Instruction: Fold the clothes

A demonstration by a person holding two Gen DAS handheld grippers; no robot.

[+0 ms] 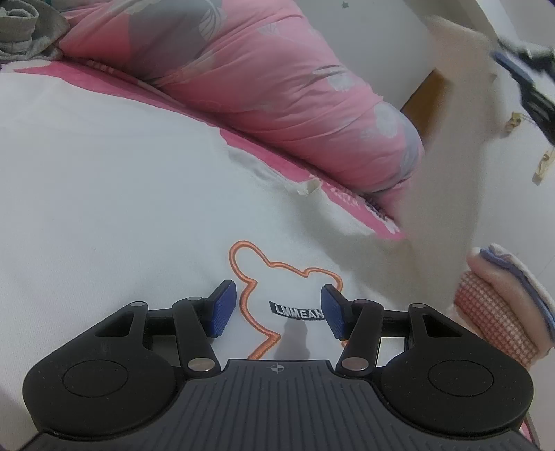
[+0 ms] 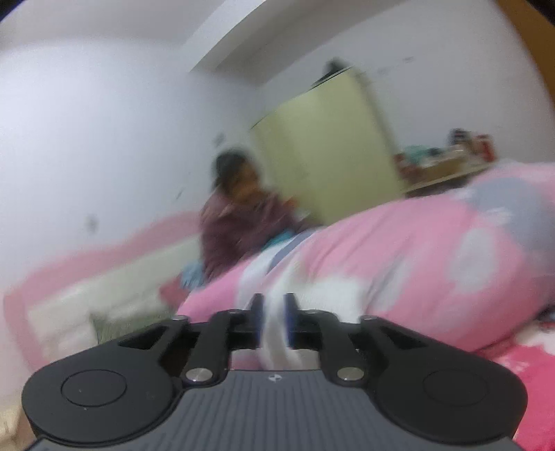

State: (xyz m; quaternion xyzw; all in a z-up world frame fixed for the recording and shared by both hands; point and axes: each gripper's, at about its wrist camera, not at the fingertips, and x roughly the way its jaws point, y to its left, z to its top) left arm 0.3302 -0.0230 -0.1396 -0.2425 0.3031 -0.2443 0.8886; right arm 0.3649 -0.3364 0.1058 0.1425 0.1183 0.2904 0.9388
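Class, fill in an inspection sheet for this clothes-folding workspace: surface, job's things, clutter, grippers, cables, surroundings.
Surface: bed with pink sheet.
Job's things: white garment with orange embroidered bear outline spread flat; one white part lifted at the right, blurred.
Clutter: pink floral quilt; grey cloth at the far corner; folded pink checked cloth.
Grippers: left gripper open over the bear outline, nothing between its pads; right gripper has white cloth between narrow jaws, grip unclear through blur.
Cables: nothing seen.
Surroundings: white walls, pale yellow wardrobe, seated person in dark red top.
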